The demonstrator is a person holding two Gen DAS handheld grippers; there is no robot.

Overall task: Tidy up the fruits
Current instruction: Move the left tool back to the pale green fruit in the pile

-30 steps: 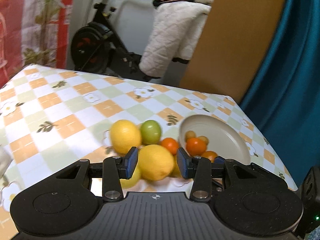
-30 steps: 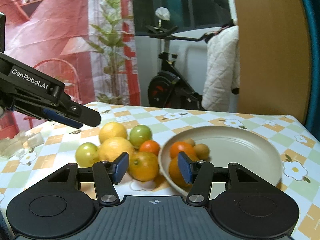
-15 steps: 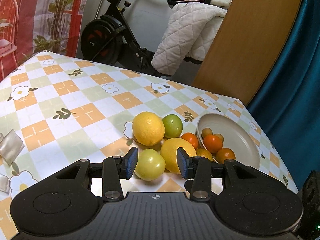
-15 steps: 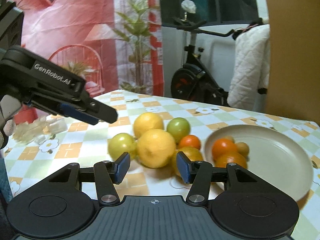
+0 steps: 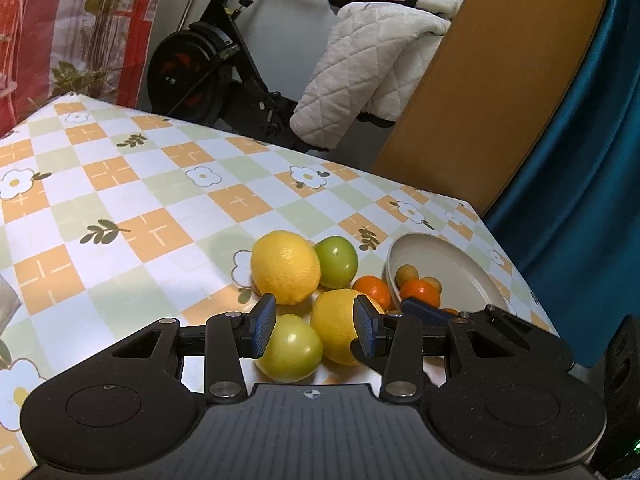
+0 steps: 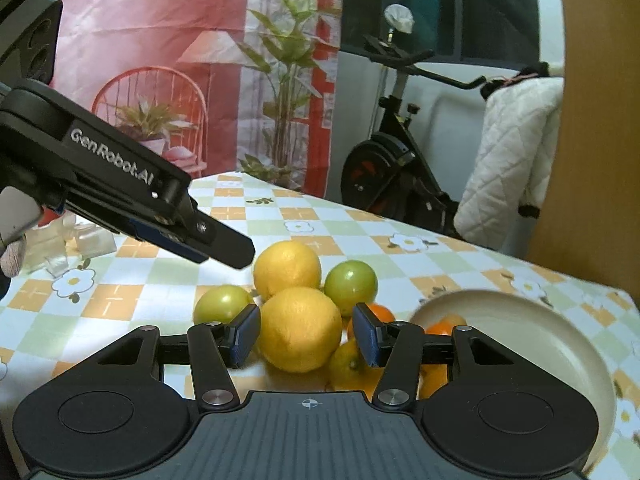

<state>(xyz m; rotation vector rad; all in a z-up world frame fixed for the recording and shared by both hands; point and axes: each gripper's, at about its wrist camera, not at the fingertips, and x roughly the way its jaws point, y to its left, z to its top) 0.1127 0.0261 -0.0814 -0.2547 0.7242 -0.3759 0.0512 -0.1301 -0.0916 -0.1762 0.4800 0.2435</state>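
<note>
Both claws stand released: the left claw (image 5: 316, 330) near a green fruit (image 5: 290, 348), the right claw (image 6: 306, 340) before a lemon (image 6: 300, 328). The fruits touch on the counter (image 5: 132, 200) beside the plate (image 6: 560, 340), so a nudge may roll one away.

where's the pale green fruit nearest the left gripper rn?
Left wrist view: pale green fruit sits on the tablecloth low centre, by the left gripper, against the near yellow citrus, in front of the far one.
</note>
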